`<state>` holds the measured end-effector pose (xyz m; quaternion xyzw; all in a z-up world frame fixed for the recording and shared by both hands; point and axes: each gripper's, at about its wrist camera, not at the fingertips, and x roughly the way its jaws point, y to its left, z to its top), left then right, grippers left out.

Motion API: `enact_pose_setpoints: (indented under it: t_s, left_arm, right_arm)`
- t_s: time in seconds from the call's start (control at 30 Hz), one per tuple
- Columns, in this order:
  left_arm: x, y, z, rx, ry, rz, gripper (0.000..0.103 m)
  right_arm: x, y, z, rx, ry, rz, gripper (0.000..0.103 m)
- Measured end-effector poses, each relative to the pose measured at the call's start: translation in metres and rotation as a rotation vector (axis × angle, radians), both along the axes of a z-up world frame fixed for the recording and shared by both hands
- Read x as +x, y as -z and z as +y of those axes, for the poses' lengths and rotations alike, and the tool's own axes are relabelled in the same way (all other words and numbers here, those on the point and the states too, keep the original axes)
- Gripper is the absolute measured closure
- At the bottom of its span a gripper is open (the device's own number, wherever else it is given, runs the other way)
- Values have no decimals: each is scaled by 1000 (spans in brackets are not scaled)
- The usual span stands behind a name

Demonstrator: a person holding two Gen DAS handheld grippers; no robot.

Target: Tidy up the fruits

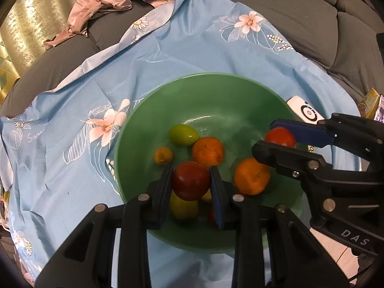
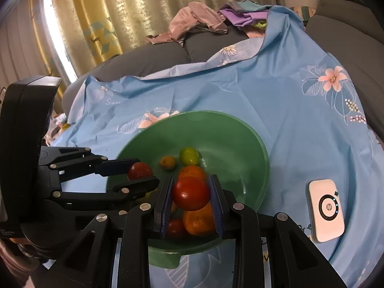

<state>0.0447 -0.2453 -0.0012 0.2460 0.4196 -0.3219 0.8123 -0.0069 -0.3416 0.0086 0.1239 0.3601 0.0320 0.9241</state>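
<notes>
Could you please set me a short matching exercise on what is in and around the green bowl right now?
Things:
1. left gripper
2. green fruit
3. white device
4. pink garment

States or places:
A. on the blue floral cloth, beside the green bowl
B. lying loose inside the bowl
C. shut on a red fruit
D. on the grey sofa, behind the cloth

Pairs: 1-C, 2-B, 3-A, 4-D

One green bowl [image 1: 216,91]. In it: three red tomatoes [image 1: 190,180] [image 1: 280,136] [image 2: 176,228] (one half hidden), two big oranges [image 1: 208,153] [image 1: 252,176], one small orange [image 1: 163,155] at nine o'clock, one green fruit [image 1: 183,135], one yellow fruit [image 1: 183,207]. One white gadget [image 2: 326,210].
</notes>
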Motion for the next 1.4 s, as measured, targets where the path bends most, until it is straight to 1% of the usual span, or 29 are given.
enact_pose_setpoints:
  t_s: [0.3, 0.73, 0.77, 0.9, 0.97, 1.1, 1.13, 1.17, 1.23, 1.37, 1.4]
  left_arm:
    - [6, 11, -3, 38, -7, 12, 71]
    - [8, 10, -3, 52, -10, 5, 71]
    - [8, 9, -3, 52, -10, 2, 70]
    - [7, 5, 0, 54, -22, -12, 60]
    - [7, 3, 2, 55, -29, -18, 49]
    - [4, -5, 6, 51, -41, -38, 37]
    - [4, -7, 7, 49, -45, -43, 32]
    - [3, -10, 9, 48, -51, -50, 29]
    - [1, -15, 11, 47, -59, -58, 26]
    - [-2, -25, 18, 44, -80, -78, 12]
    - [-3, -29, 20, 47, -92, -89, 11]
  right_arm:
    - [6, 3, 4, -28, -14, 26, 72]
    - [10, 6, 6, -45, -7, 53, 72]
    - [9, 5, 6, -45, -6, 52, 72]
    - [7, 4, 6, -46, 1, 47, 72]
    - [6, 2, 6, -47, 8, 45, 72]
    - [3, -4, 5, -53, 22, 40, 71]
    - [1, -6, 5, -54, 25, 38, 71]
    - [0, -8, 5, -55, 28, 37, 71]
    - [-3, -12, 5, -61, 38, 34, 65]
    - [-7, -20, 5, -77, 51, 38, 61]
    - [-8, -22, 6, -84, 55, 41, 58]
